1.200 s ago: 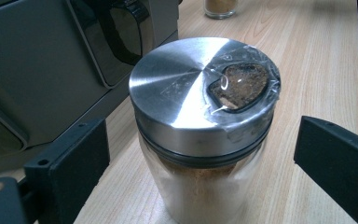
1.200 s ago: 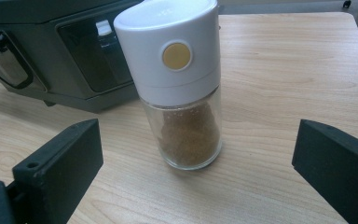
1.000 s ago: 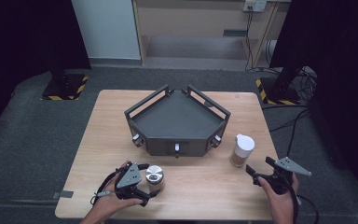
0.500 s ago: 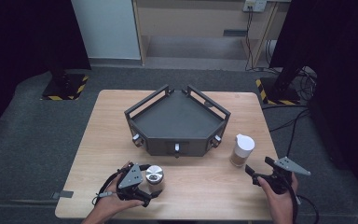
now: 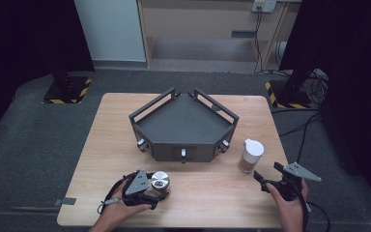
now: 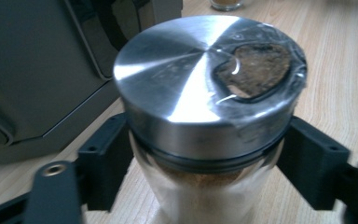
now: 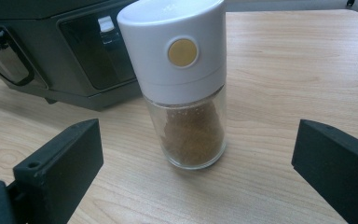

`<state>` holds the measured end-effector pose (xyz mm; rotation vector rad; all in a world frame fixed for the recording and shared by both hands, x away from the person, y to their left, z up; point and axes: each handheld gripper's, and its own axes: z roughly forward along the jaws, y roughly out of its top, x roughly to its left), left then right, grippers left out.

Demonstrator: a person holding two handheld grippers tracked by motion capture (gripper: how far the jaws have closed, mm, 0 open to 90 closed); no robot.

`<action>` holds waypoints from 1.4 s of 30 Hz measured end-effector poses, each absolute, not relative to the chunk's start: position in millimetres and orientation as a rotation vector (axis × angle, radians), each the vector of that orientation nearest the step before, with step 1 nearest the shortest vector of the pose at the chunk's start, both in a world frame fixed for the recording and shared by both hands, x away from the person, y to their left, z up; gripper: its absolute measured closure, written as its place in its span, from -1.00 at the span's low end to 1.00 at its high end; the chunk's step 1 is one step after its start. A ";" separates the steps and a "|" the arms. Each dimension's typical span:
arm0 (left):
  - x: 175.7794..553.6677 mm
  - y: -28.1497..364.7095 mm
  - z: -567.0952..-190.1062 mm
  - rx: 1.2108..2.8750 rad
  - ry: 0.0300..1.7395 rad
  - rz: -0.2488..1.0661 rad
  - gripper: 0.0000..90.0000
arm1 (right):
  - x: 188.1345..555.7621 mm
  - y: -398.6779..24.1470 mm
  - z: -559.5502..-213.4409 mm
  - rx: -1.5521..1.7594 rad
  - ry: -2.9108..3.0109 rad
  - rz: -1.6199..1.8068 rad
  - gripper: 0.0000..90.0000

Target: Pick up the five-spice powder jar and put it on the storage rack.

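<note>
the left claw (image 5: 150, 189) has just been closing and now grips the steel-lidded jar (image 5: 160, 181) at the near left of the bench (image 5: 106, 140). the right claw (image 5: 261, 180) stands wide open, empty, just near of the white-capped shaker (image 5: 250, 155) at the right.

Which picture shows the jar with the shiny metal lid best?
The left gripper view: the metal-lidded jar sits big and close between the fingers, brown powder visible through the lid window. The high view shows it small, by the left gripper.
</note>
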<state>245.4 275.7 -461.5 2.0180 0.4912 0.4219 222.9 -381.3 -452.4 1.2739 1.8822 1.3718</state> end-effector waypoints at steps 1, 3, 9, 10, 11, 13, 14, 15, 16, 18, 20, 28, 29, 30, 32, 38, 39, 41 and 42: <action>246.2 276.3 -461.9 2.011 0.495 0.412 -0.38 | 222.9 -381.3 -452.4 1.274 1.882 1.372 -0.95; 246.9 277.0 -461.9 2.007 0.497 0.404 -0.38 | 223.0 -381.3 -452.3 1.274 1.883 1.372 -0.95; 246.3 278.2 -460.3 2.004 0.489 0.406 -0.34 | 222.9 -381.9 -452.2 1.272 1.882 1.372 -0.94; 246.4 278.5 -460.1 2.004 0.490 0.406 -0.34 | 222.9 -382.0 -452.2 1.273 1.882 1.373 -0.95; 246.7 279.1 -459.9 2.004 0.491 0.404 -0.34 | 223.0 -382.0 -452.2 1.272 1.882 1.372 -0.94; 246.7 280.0 -459.3 2.006 0.489 0.405 -0.34 | 223.0 -381.8 -452.1 1.271 1.883 1.373 -0.95; 246.8 280.5 -458.7 2.007 0.487 0.405 -0.34 | 223.0 -381.8 -452.0 1.270 1.883 1.373 -0.94; 246.7 280.8 -458.0 2.007 0.483 0.406 -0.34 | 223.0 -381.8 -452.0 1.270 1.883 1.373 -0.94; 246.7 281.2 -457.7 2.005 0.478 0.405 -0.33 | 222.9 -381.8 -452.0 1.269 1.882 1.374 -0.94; 246.3 281.8 -455.6 2.003 0.464 0.405 -0.34 | 222.6 -381.9 -451.9 1.270 1.882 1.374 -0.94; 246.2 282.0 -452.8 2.006 0.448 0.399 -0.33 | 222.6 -382.0 -451.9 1.269 1.882 1.373 -0.94; 242.4 278.8 -441.3 2.014 0.397 0.394 -0.33 | 223.2 -380.9 -451.9 1.265 1.889 1.372 -0.94; 241.8 278.9 -439.6 2.012 0.398 0.392 -0.33 | 223.2 -380.8 -451.9 1.264 1.890 1.371 -0.94; 241.4 279.1 -437.5 2.012 0.400 0.389 -0.33 | 223.3 -380.8 -452.0 1.263 1.890 1.370 -0.94; 240.2 279.8 -432.8 2.009 0.406 0.389 -0.33 | 223.3 -380.6 -451.9 1.263 1.891 1.370 -0.94; 240.2 285.1 -418.6 1.993 0.428 0.364 -0.33 | 222.8 -380.7 -451.5 1.263 1.892 1.368 -0.94; 240.6 285.2 -416.1 1.998 0.428 0.363 -0.33 | 222.8 -380.6 -451.6 1.263 1.892 1.367 -0.94; 241.5 285.0 -412.2 2.004 0.426 0.363 -0.33 | 222.9 -380.5 -451.6 1.262 1.892 1.368 -0.94; 242.6 284.9 -410.1 2.006 0.424 0.360 -0.33 | 222.9 -380.4 -451.6 1.261 1.893 1.368 -0.94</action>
